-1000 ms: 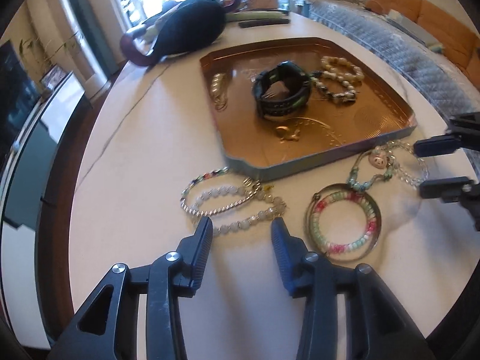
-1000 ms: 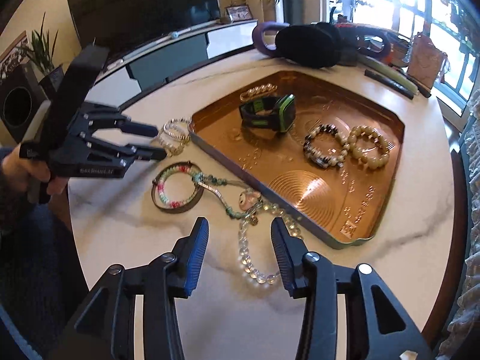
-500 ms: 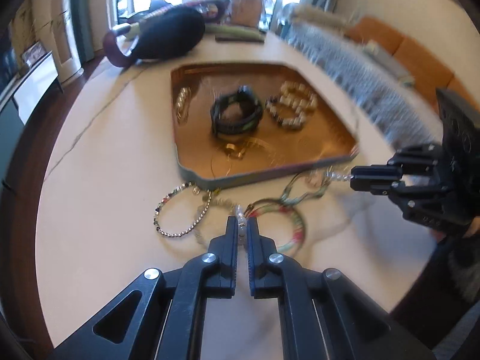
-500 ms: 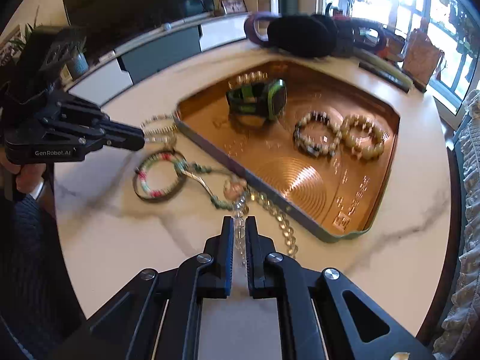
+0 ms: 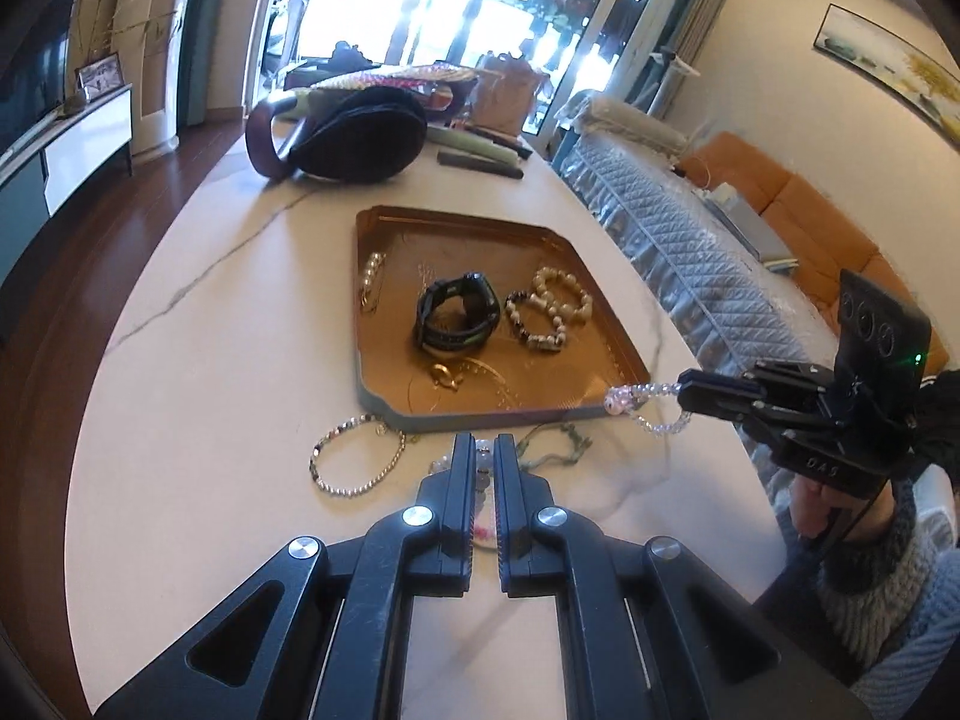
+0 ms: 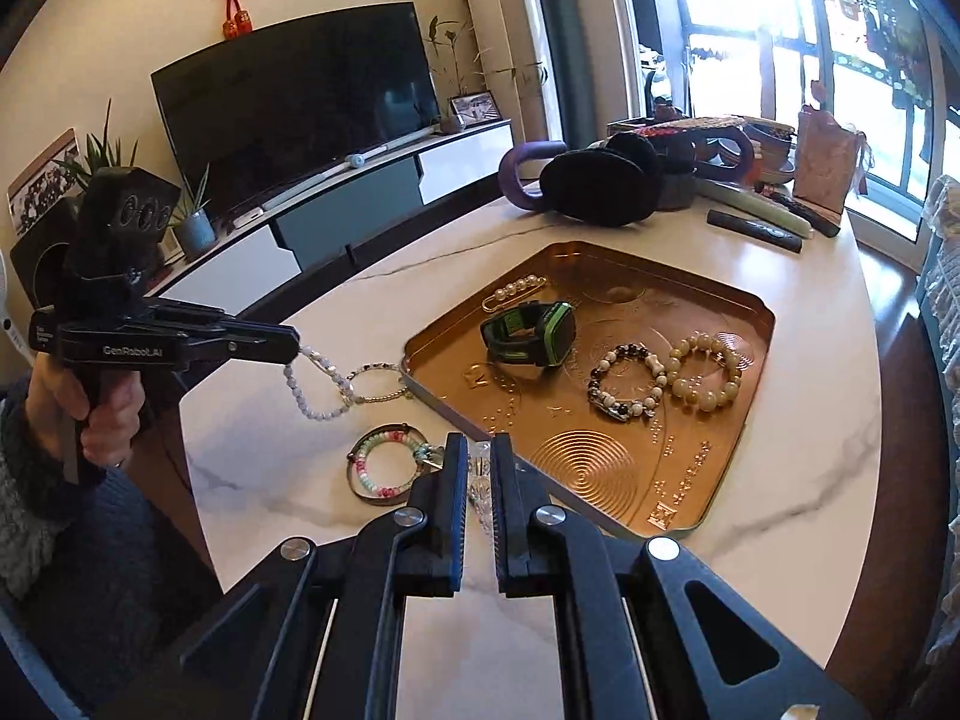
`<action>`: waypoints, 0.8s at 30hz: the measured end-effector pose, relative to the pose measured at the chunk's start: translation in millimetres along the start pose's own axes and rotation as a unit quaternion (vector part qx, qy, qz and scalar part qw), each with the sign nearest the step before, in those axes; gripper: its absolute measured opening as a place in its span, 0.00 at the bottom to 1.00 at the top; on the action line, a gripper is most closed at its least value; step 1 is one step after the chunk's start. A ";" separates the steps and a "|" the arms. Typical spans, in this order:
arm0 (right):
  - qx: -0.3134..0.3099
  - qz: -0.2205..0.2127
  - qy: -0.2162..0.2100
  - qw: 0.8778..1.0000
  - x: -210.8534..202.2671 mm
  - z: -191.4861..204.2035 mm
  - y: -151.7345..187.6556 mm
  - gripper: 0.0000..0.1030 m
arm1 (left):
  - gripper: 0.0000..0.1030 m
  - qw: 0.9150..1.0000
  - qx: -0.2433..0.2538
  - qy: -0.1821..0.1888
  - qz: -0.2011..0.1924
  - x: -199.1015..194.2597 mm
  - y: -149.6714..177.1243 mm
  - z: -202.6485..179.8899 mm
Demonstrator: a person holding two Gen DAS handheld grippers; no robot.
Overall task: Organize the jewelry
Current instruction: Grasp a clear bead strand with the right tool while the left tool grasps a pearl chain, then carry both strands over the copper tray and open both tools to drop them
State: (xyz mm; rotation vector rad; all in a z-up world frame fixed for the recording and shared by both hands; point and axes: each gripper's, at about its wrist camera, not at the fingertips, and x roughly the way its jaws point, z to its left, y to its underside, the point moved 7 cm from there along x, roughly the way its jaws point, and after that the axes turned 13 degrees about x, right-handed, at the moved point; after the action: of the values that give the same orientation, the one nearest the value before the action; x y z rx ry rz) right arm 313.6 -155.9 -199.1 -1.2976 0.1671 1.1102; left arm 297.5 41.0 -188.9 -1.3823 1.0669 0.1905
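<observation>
My left gripper (image 5: pixel 483 441) is shut on a pale bead bracelet (image 5: pixel 480 453). In the right wrist view that bracelet (image 6: pixel 302 403) dangles from the left gripper (image 6: pixel 294 343) above the table, left of the copper tray (image 6: pixel 433 397). My right gripper (image 6: pixel 478 441) is shut on a clear crystal bracelet (image 6: pixel 479 471). Seen from the left wrist, the right gripper (image 5: pixel 685 389) holds that crystal bracelet (image 5: pixel 655 426) with its pink charm (image 5: pixel 618 401) by the tray's (image 5: pixel 480 420) near corner. A watch (image 5: pixel 459 319), bead bracelets (image 5: pixel 549 312) and a pearl pin (image 5: pixel 372 282) lie in the tray.
On the marble table lie a thin chain bracelet (image 5: pixel 354 457), a green cord bracelet (image 5: pixel 558 438) and a colourful bead ring (image 6: pixel 384 468). Black earmuffs (image 5: pixel 354 135) and dark sticks (image 5: pixel 480 159) sit at the far end. A person's hands hold both grippers.
Both grippers went from open over the bracelets to shut on them. Each has risen and lifted its bracelet off the table.
</observation>
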 end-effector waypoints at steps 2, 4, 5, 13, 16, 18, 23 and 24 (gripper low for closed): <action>0.001 -0.002 0.007 1.000 0.4 -3.4 -0.1 0.07 | 0.06 1.000 -0.002 0.001 -0.008 -1.3 -3.7 -1.5; 0.004 -0.004 0.009 1.000 -0.7 -5.1 -1.4 0.07 | 0.06 1.000 -0.001 -0.006 -0.016 -3.0 -8.6 -4.8; 0.006 -0.007 0.012 1.000 -1.8 -5.8 -2.4 0.07 | 0.06 1.000 0.002 -0.012 -0.020 -4.1 -11.8 -7.4; 0.008 -0.039 0.023 0.999 -25.4 0.6 -16.4 0.07 | 0.06 0.995 0.043 -0.052 -0.071 -30.0 -54.4 -43.5; 0.002 -0.064 0.029 0.998 -43.7 9.4 -31.2 0.07 | 0.06 0.993 0.048 -0.054 -0.089 -41.2 -73.2 -58.5; 0.001 -0.084 0.025 0.996 -59.6 16.3 -44.1 0.07 | 0.06 0.991 0.058 -0.059 -0.103 -49.7 -85.4 -67.8; -0.007 -0.135 0.029 0.990 -98.6 38.8 -79.5 0.07 | 0.06 0.986 0.076 -0.072 -0.133 -71.2 -114.7 -88.5; -0.009 -0.142 0.031 0.989 -103.8 42.9 -86.7 0.07 | 0.06 0.984 0.074 -0.080 -0.141 -75.4 -121.4 -90.0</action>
State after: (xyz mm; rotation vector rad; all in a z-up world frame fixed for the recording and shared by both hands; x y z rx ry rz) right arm 303.6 -166.8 -57.9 -1.3263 0.0150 0.8308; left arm 293.2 -31.6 -36.5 -1.3421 0.7282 0.0140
